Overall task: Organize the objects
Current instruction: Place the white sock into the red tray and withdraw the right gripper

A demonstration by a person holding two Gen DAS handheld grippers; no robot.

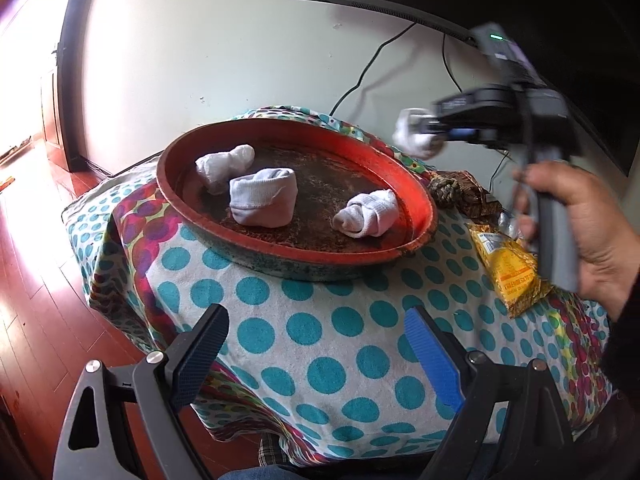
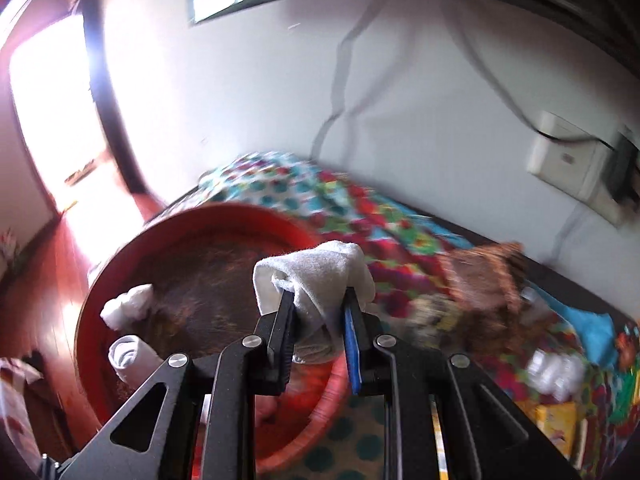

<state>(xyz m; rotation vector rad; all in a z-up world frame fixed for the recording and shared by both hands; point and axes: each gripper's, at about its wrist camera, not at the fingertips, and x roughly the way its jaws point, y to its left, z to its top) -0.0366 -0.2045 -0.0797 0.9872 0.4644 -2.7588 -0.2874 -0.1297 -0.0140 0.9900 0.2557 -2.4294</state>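
A round red tray (image 1: 416,196) sits on a dotted cloth and holds three rolled white socks (image 1: 262,196). My left gripper (image 1: 316,344) hangs open above the near part of the cloth, with nothing between its fingers. My right gripper (image 2: 320,312) is shut on another rolled white sock (image 2: 316,272) and carries it in the air by the tray's right rim (image 2: 336,376). In the left wrist view that held sock (image 1: 412,132) shows blurred at the upper right, with a hand (image 1: 588,224) on the gripper's handle.
The dotted cloth (image 1: 304,320) covers a small table. A yellow packet (image 1: 508,268) and a brown knotted bundle (image 1: 448,192) lie to the right of the tray. A dark screen (image 1: 520,4) and cables hang on the wall behind. Red wooden floor (image 1: 36,280) lies to the left.
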